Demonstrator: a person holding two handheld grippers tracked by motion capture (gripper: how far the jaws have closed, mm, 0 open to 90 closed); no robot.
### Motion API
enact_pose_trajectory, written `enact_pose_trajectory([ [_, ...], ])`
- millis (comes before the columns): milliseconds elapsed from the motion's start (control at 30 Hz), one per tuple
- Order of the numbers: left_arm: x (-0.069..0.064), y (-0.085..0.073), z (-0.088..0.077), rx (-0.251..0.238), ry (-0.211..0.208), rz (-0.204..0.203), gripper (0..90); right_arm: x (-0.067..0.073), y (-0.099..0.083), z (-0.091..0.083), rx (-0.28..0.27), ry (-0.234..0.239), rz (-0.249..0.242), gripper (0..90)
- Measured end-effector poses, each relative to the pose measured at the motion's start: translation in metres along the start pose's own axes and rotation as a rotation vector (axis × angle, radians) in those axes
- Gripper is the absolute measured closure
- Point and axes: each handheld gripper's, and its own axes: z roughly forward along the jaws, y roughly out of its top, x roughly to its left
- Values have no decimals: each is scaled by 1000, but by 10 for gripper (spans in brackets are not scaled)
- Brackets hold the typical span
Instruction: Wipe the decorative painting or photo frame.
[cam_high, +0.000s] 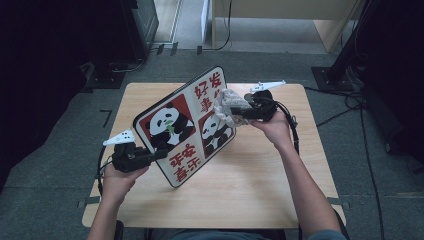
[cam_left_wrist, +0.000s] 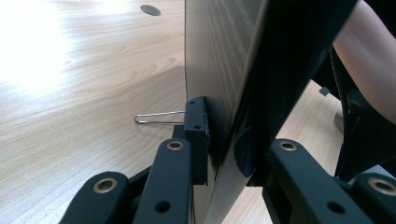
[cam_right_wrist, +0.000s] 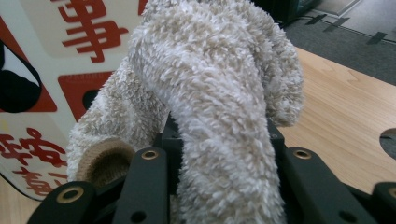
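A light wooden tabletop (cam_high: 260, 190) stands on grey carpet in a dim room, with cables trailing at the right. Your left gripper (cam_high: 159, 154), near the tabletop's left edge, is clamped on the lower corner of the panda board (cam_high: 187, 125); in the left gripper view the jaws pinch the panel's edge (cam_left_wrist: 219, 93) from both sides. The board stands tilted on edge across the middle of the tabletop, printed face toward you. Your right gripper (cam_high: 235, 111), toward the far right corner, has its jaws closed on a fluffy cloth (cam_high: 227, 106), which lies against the board's upper right part. In the right gripper view the cloth (cam_right_wrist: 210, 93) bulges over the jaws, with the red characters (cam_right_wrist: 91, 32) just behind it. A thin wire loop (cam_left_wrist: 156, 119) lies on the wood beside the left jaw; it may be a clip handle, though the view is too close to say.

Risks from here: the board is held by one corner only, so hard wiping pressure high up could twist it out of the left clamp or tip it backward. The cloth is bunched, so a loose fold could slip free.
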Motion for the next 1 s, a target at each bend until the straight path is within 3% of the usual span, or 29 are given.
enact_pose_trajectory([
  [100, 0, 0, 0, 0, 1, 0, 776, -1, -6, 1, 0, -10, -10, 656],
  [433, 0, -1, 0, -5, -3, -3, 772, -5, -19, 6, 30, -12, 20, 656],
  [667, -2, -1, 0, -4, 1, -1, 772, -11, -35, 10, 57, -14, 8, 656],
  [1000, -2, -1, 1, -6, 1, -4, 768, -18, -55, 16, 87, -5, 53, 656],
])
